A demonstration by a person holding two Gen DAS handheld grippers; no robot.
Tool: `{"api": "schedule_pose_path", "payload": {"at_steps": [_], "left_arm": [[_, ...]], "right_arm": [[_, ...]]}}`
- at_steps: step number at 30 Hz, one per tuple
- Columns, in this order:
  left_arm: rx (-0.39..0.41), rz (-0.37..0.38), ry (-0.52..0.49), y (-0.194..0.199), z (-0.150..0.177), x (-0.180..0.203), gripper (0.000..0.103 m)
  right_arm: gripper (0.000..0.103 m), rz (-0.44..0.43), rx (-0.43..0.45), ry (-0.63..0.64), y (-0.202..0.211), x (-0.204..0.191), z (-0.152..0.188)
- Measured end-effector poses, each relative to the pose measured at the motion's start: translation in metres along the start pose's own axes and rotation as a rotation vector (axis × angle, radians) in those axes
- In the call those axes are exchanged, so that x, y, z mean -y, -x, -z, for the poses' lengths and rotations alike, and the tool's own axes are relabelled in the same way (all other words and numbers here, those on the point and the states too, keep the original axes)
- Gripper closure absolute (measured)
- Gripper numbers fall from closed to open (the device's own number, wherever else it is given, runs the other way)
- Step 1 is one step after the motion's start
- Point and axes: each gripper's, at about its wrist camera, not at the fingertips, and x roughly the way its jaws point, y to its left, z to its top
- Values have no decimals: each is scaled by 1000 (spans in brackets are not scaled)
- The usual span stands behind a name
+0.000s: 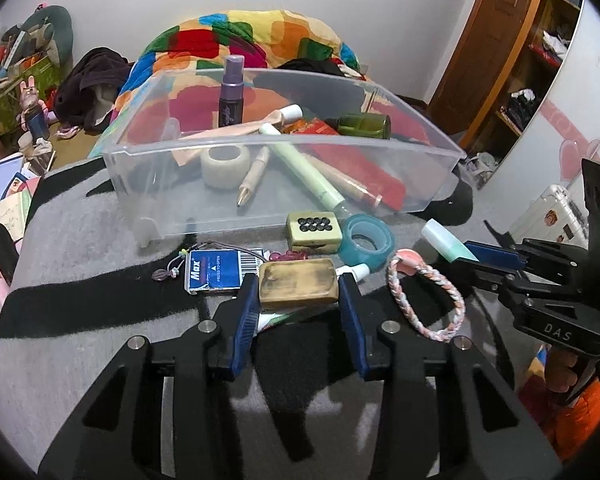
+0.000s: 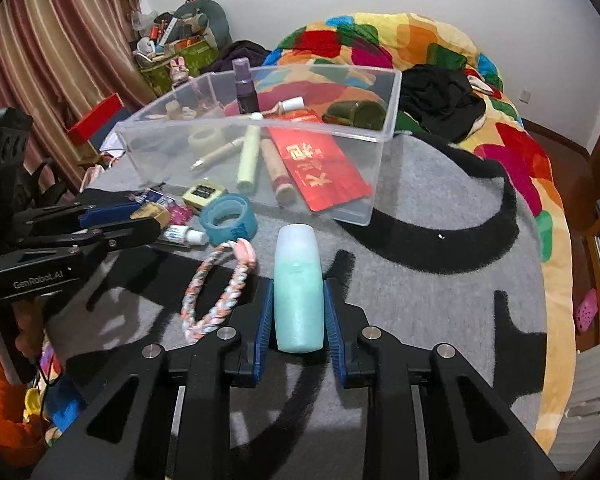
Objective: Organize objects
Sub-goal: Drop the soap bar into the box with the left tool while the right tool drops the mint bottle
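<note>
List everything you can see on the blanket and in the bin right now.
bin: 1, clear, on grey blanket
red envelope: 1, in bin
spray bottle: 1, purple, upright in bin
tape roll: 1, teal, before bin
braided ring: 1, pink-white, on blanket
staple box: 1, blue, on blanket
tan block: 1, between left gripper's pads
bottle: 1, mint, between right gripper's pads

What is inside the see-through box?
The clear box holds a red envelope, a purple spray bottle, a green bottle, a roll of white tape, a pen and tubes. What lies under the envelope is covered.
</note>
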Motion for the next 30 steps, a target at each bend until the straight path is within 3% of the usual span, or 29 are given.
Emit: {"api": "schedule_pose_path", "payload": {"at_steps": [16,30], "left_arm": [[190,10,-25,57,-35,11,63],[235,-11,-27,55,-62,6,63]], "right_arm": [[80,-44,166,52,38,-26,-45],[80,-22,211,81,27,-29,-89]]}}
